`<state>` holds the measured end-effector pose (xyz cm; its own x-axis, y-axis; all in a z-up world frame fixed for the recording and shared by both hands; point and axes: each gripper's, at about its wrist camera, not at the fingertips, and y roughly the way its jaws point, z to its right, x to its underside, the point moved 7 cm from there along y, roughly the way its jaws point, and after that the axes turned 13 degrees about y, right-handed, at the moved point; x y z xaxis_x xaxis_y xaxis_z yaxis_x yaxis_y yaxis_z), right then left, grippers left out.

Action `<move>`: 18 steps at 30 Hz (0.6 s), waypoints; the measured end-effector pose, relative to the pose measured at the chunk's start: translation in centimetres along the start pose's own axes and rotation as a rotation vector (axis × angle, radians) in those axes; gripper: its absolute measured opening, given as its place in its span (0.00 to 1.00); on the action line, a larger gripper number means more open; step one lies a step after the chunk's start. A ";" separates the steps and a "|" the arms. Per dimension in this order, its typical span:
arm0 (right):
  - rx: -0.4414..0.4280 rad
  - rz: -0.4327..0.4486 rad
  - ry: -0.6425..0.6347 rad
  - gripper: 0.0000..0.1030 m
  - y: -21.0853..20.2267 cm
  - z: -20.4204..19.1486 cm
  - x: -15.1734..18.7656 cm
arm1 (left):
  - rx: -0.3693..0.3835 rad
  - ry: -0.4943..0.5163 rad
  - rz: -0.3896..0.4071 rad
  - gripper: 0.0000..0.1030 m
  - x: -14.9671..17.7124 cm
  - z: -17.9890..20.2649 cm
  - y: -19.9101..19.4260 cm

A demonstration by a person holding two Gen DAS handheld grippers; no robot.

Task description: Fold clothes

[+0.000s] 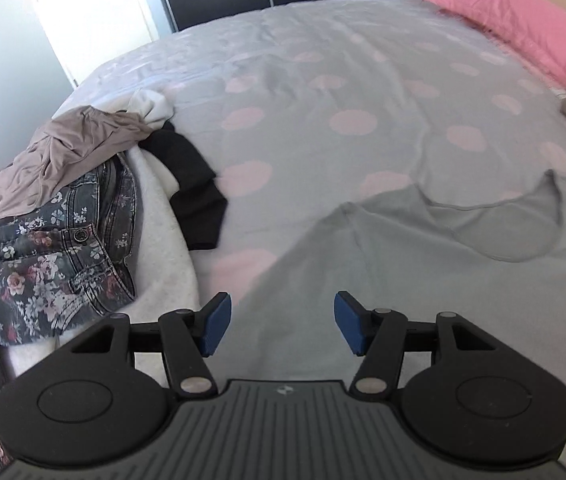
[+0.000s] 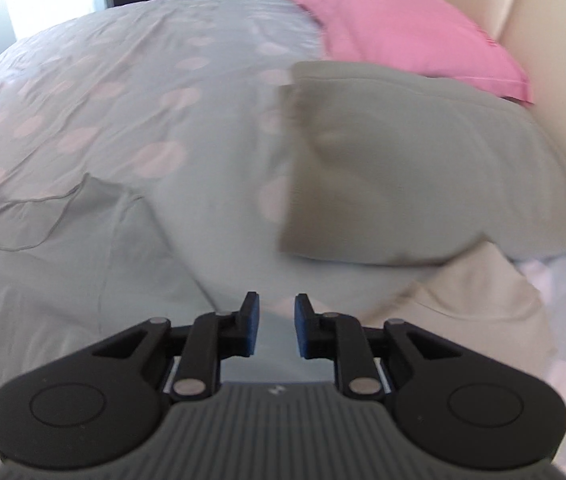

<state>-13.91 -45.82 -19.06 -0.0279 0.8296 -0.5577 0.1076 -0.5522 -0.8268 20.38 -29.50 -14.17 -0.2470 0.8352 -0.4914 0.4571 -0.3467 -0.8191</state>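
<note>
My left gripper (image 1: 279, 326) hangs spread wide over the grey shirt (image 1: 383, 264) lying flat on the duvet (image 1: 323, 60). My right gripper (image 2: 276, 326), narrowly parted, holds nothing at its sleeve edge; folded grey clothes (image 2: 403, 160) lie beyond, a clothes pile (image 1: 63, 200) far left.

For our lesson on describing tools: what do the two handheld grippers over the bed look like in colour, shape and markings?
The left gripper and right gripper look alike: black linkage arms with silver pivot pins, blue pads on the fingers, two round black housings and a ribbed grey body bearing a small pale logo. No cables or sleeves are visible.
</note>
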 end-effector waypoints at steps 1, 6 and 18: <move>-0.011 -0.013 -0.002 0.20 1.2 -0.9 -0.1 | -0.001 -0.006 -0.012 0.54 -0.1 -0.3 0.9; -0.040 -0.060 -0.029 0.20 6.9 -3.4 -0.6 | 0.002 -0.052 -0.062 0.54 0.7 -1.9 5.3; -0.119 -0.161 -0.073 0.15 11.3 -2.0 0.8 | 0.123 -0.115 -0.048 0.31 2.7 -1.3 8.4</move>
<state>-10.71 -51.20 -28.68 -0.1256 0.8958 -0.4263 0.2128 -0.3954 -0.8935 24.70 -29.61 -21.98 -0.3652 0.8005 -0.4752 0.3357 -0.3629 -0.8693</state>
